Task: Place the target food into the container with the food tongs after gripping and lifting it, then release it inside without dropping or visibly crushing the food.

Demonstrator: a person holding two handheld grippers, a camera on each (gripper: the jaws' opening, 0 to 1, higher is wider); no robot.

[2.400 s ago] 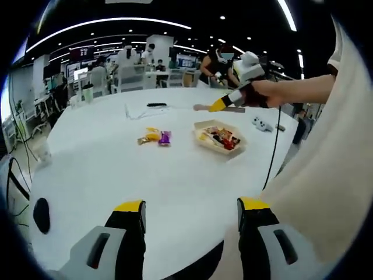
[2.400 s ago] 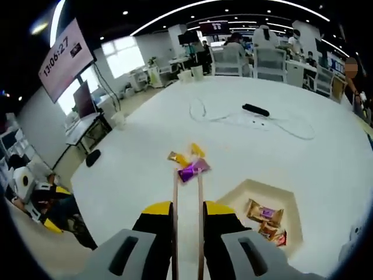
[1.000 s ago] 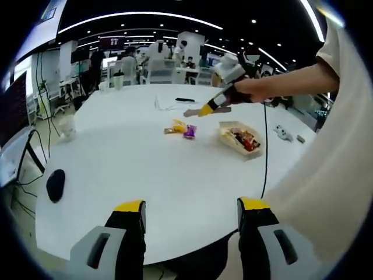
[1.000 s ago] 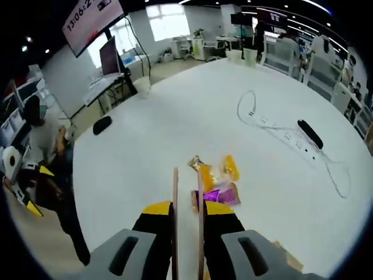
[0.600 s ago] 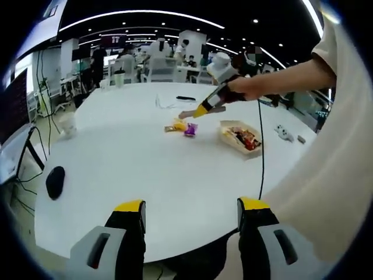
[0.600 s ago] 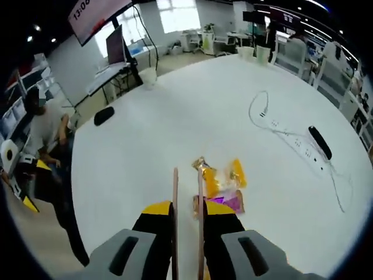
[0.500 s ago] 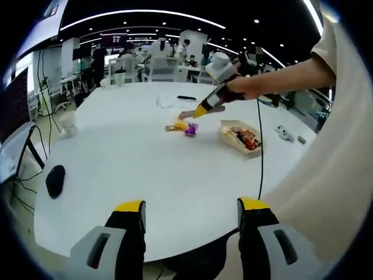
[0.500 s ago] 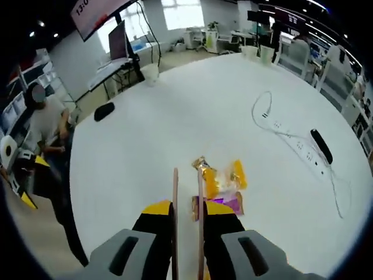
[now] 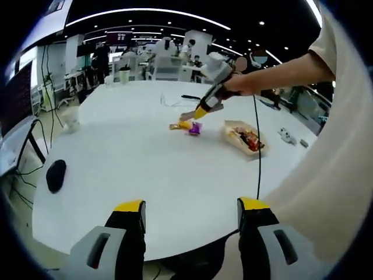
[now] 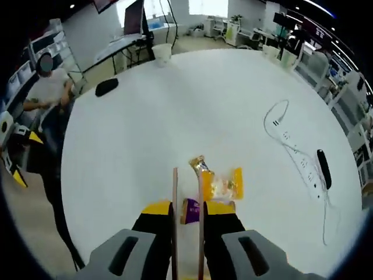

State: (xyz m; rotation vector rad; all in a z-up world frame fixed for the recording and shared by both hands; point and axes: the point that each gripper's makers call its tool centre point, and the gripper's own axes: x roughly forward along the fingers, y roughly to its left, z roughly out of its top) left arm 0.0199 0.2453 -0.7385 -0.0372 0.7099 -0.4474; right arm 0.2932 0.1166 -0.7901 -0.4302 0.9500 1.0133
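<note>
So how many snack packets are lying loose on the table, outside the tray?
3: a brown packet by the tong tips, an orange packet beside it, and a purple packet partly hidden behind the right gripper.

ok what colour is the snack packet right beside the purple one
Orange-yellow packet, lying against the purple one; clearest in the right gripper view.

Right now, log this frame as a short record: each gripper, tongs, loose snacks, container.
left gripper: open, holding nothing, low over the near table edge
right gripper: shut on food tongs
tongs tips: near the orange packet; contact unclear
loose snacks: orange packet, purple packet, on white table
container: already holds several snacks
</note>
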